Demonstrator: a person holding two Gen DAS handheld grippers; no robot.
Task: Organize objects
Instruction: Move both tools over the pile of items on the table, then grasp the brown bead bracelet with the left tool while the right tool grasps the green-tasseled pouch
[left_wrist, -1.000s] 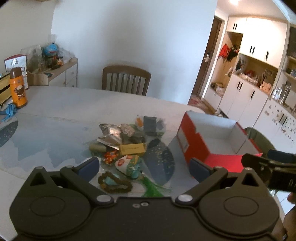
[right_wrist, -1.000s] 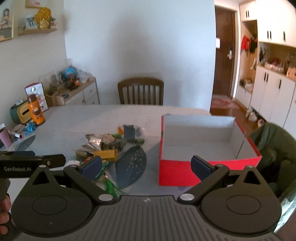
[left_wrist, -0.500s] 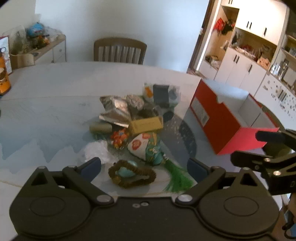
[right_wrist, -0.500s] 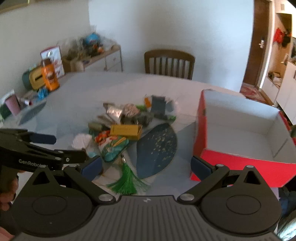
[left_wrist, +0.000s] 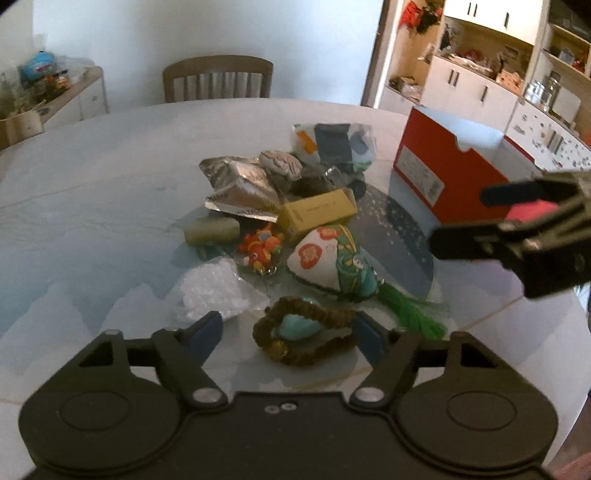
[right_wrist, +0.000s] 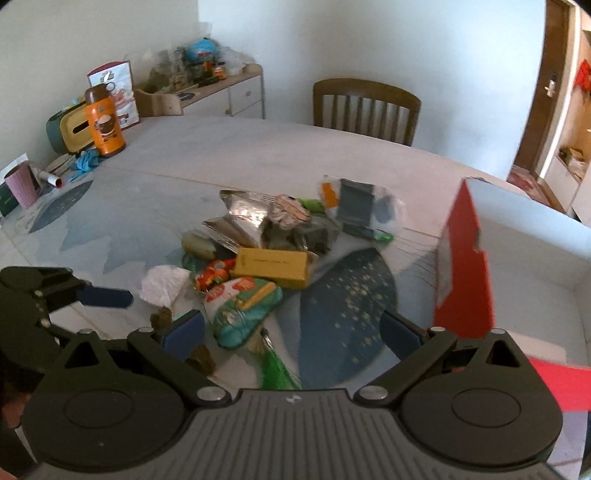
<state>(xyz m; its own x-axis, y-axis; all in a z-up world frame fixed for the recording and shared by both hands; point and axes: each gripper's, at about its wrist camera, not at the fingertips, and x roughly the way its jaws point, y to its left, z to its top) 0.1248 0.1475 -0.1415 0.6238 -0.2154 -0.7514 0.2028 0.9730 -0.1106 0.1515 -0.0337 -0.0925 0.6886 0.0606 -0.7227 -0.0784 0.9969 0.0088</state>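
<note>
A heap of small items lies mid-table: a yellow box (left_wrist: 317, 213), silver foil packs (left_wrist: 240, 184), a patterned fabric pouch (left_wrist: 332, 262) with a green tassel (left_wrist: 417, 314), and a brown bead bracelet (left_wrist: 303, 334). My left gripper (left_wrist: 290, 332) is open, its pads straddling the bracelet. My right gripper (right_wrist: 291, 330) is open just above the pouch (right_wrist: 243, 310) and tassel. A red shoebox (left_wrist: 443, 173) stands open to the right of the heap. Each gripper shows in the other's view: right gripper (left_wrist: 517, 218), left gripper (right_wrist: 74, 295).
A round table (right_wrist: 221, 147) carries an orange flask (right_wrist: 104, 123), a tissue box and a pink cup (right_wrist: 22, 182) at its far left. A wooden chair (right_wrist: 365, 107) stands behind it. White cupboards (left_wrist: 480, 85) line the right wall.
Both grippers have tilted down and moved in close over the heap. The left one now frames the bracelet; the right one has swung left from the shoebox toward the pouch.
</note>
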